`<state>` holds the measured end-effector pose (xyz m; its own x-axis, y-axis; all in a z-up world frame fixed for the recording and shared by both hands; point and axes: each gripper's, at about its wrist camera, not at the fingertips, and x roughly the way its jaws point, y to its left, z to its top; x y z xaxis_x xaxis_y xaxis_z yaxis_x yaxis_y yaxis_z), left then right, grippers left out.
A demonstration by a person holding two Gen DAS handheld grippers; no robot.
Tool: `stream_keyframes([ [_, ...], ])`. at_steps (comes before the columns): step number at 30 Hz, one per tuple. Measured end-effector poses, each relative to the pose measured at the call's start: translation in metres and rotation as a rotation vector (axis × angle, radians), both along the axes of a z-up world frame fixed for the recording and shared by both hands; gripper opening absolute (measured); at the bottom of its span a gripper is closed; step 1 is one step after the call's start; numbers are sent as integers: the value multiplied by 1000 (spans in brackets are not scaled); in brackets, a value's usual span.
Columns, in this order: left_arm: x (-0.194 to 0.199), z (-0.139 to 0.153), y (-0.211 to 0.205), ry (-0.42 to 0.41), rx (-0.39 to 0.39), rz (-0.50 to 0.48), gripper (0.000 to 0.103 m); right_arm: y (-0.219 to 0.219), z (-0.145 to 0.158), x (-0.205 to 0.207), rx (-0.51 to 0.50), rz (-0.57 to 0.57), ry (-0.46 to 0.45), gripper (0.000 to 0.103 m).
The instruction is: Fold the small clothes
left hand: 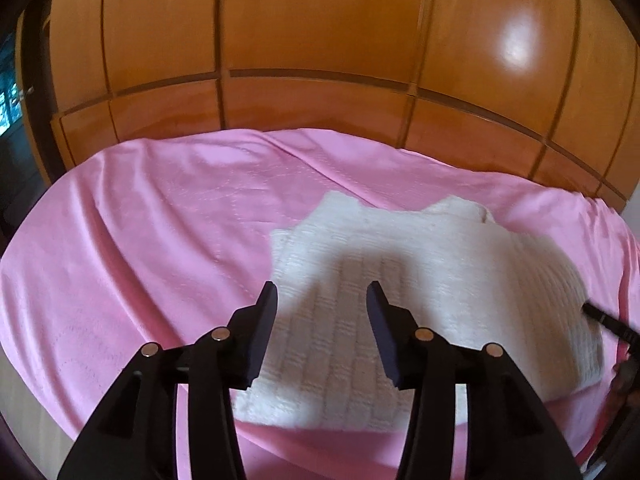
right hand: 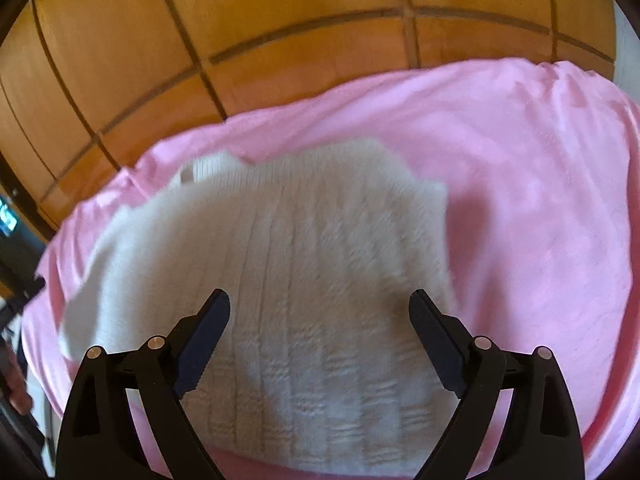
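Observation:
A small white knitted garment [left hand: 420, 264] lies flat on a pink bedspread [left hand: 160, 240]. It also shows in the right wrist view [right hand: 304, 264], filling the middle. My left gripper [left hand: 322, 292] is open and empty, hovering over the garment's near left part. My right gripper [right hand: 320, 300] is open wide and empty, above the garment's near edge. The tip of the right gripper [left hand: 608, 318] shows at the garment's right side in the left wrist view.
A wooden panelled wardrobe [left hand: 320, 40] stands right behind the bed, also in the right wrist view [right hand: 240, 40]. The pink bedspread [right hand: 540, 200] extends to the right of the garment. The bed's near edge is at the bottom left [left hand: 36, 420].

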<state>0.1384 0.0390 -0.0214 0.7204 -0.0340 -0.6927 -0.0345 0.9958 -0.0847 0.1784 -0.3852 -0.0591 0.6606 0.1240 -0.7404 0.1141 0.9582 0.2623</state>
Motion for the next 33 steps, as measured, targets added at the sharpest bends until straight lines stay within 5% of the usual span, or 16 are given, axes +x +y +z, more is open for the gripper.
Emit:
stream_keyframes([
  [4, -6, 1, -12, 4, 8, -22, 48, -30, 7, 5, 12, -30, -18, 90],
  [11, -7, 1, -35, 15, 41, -63, 49, -71, -33, 29, 169, -35, 68, 90],
  [26, -1, -16, -66, 52, 72, -145, 49, -43, -54, 6, 345, 183, 115, 88],
  [33, 12, -43, -68, 141, 39, -163, 49, -28, -53, 8, 340, 202, 148, 47],
])
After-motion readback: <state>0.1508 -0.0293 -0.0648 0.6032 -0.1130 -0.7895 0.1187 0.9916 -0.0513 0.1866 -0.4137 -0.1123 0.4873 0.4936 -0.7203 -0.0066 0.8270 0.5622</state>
